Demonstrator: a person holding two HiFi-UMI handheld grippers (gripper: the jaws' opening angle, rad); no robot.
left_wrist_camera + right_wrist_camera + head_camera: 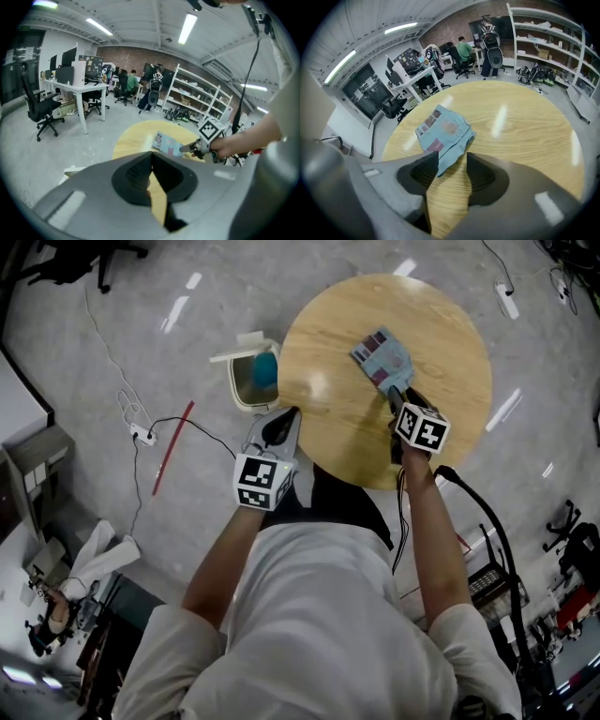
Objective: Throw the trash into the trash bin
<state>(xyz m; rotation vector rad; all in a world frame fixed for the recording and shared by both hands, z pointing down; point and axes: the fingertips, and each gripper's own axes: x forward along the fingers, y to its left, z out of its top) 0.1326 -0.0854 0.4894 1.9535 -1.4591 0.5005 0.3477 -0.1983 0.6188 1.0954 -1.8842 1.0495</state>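
A light blue printed packet lies flat on the round wooden table. My right gripper points steeply down at the packet's near edge. In the right gripper view the jaws stand apart, with the packet's near corner just between the tips and no pad pressing on it. My left gripper hovers at the table's left edge beside the white trash bin, whose lid stands up. Its jaws meet at the tips with nothing in them. The left gripper view also shows the packet and the right gripper.
The bin holds something blue. On the floor to the left lie a red stick, a power strip and cables. Desks with office chairs, shelves and seated people stand far back in the room.
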